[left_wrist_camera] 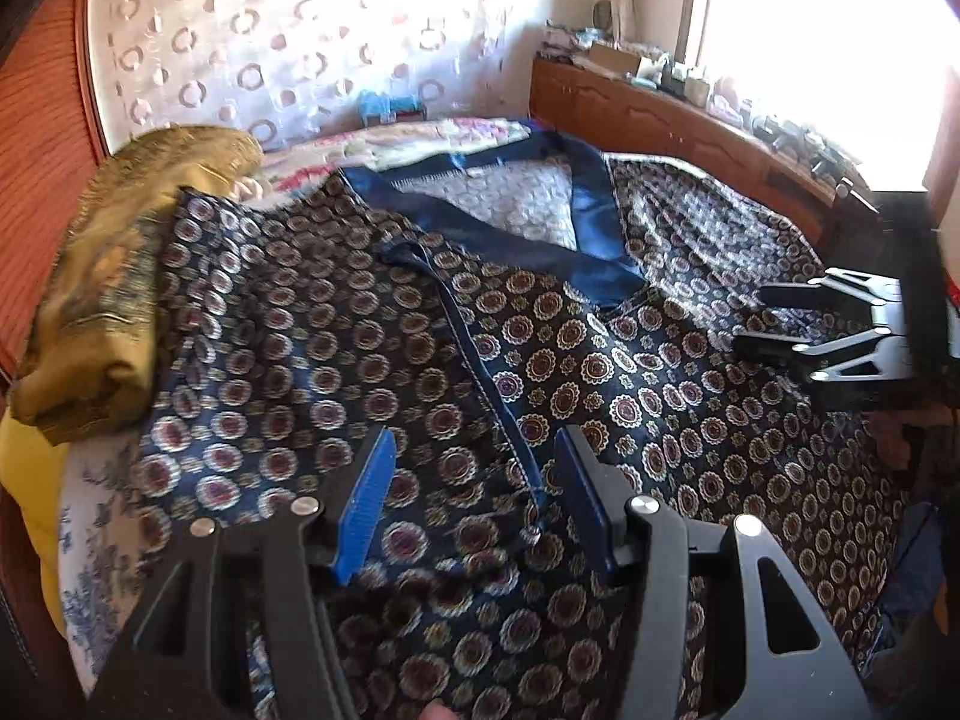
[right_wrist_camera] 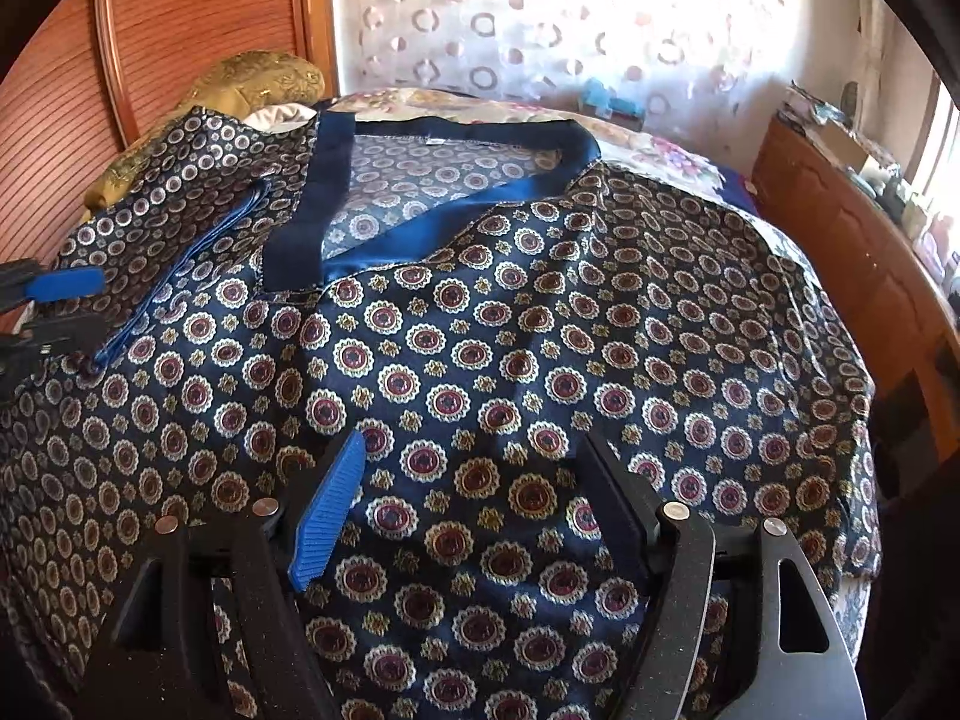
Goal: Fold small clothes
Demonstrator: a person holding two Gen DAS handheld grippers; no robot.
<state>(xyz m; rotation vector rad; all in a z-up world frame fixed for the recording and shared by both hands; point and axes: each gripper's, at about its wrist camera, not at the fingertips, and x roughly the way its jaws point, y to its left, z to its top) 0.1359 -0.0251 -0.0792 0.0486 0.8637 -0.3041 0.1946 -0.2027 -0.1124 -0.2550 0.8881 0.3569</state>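
A dark blue satin garment [left_wrist_camera: 600, 372] with a round medallion print lies spread on the bed; it also fills the right wrist view [right_wrist_camera: 510, 360]. Its plain blue collar band [right_wrist_camera: 456, 210] forms a V at the far end. A blue-piped edge [left_wrist_camera: 480, 372] runs down its left part. My left gripper [left_wrist_camera: 474, 480] is open just above the cloth, its jaws on either side of that piped edge. My right gripper [right_wrist_camera: 474, 492] is open and empty above the garment's middle. It also shows at the right of the left wrist view [left_wrist_camera: 774, 318].
A gold cushion [left_wrist_camera: 114, 276] lies at the bed's left by a wooden headboard [left_wrist_camera: 42, 138]. A floral bedspread [right_wrist_camera: 654, 150] shows beyond the collar. A wooden cabinet [right_wrist_camera: 852, 252] with clutter stands along the right under a bright window.
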